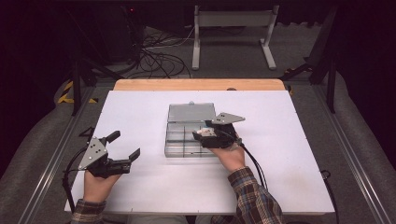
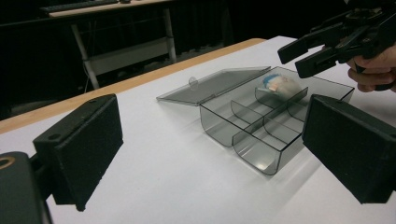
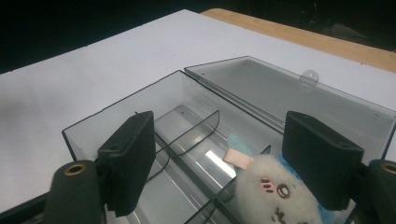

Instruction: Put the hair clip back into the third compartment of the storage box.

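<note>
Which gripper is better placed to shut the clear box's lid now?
Probably the right gripper: it's open above the clear box, beside the lid. The left gripper is off to the side.

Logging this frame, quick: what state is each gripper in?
Left gripper: open, holding nothing.
Right gripper: open over the clear plastic compartment box, holding nothing.

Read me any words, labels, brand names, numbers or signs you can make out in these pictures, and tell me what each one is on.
There is no readable text.
The clear divided box and its open lid carry no label.
The fluffy white toy in the box has face markings, not letters.
The grippers show no brand or number.
</note>
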{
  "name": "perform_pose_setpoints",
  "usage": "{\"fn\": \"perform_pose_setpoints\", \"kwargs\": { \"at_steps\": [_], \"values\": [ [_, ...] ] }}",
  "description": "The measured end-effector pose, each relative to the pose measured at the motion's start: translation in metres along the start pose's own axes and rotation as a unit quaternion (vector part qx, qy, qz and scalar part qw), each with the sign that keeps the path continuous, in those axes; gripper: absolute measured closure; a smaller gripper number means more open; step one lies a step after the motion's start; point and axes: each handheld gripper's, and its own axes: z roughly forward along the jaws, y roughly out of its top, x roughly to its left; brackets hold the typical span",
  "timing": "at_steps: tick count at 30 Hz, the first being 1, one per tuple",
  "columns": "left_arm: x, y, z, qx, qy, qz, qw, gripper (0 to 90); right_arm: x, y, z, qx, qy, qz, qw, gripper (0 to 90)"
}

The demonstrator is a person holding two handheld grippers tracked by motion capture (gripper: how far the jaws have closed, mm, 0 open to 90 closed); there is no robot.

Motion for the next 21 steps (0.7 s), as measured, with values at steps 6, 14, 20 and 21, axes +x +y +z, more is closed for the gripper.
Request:
{"fn": "perform_pose_setpoints", "kwargs": {
  "at_steps": [6,14,20,21],
  "values": [
    [0.000,0.000,0.000,-0.001,0.000,-0.001,1.0000,5.7,-0.001,-0.001,-0.004,-0.007,0.000,0.005,1.0000,16.6],
    [0.000,0.000,0.000,0.000,0.000,0.000,1.0000,5.7,0.000,0.000,-0.008,-0.015,0.004,0.003,0.9999,9.2],
    [0.000,0.000,0.000,0.000,0.000,0.000,1.0000,5.6,0.000,0.001,-0.011,-0.016,-0.003,0.002,0.9999,4.4],
    [0.000,0.000,0.000,0.000,0.000,0.000,1.0000,5.6,0.000,0.001,-0.012,-0.017,-0.003,0.003,0.9999,3.9]
  ]
}}
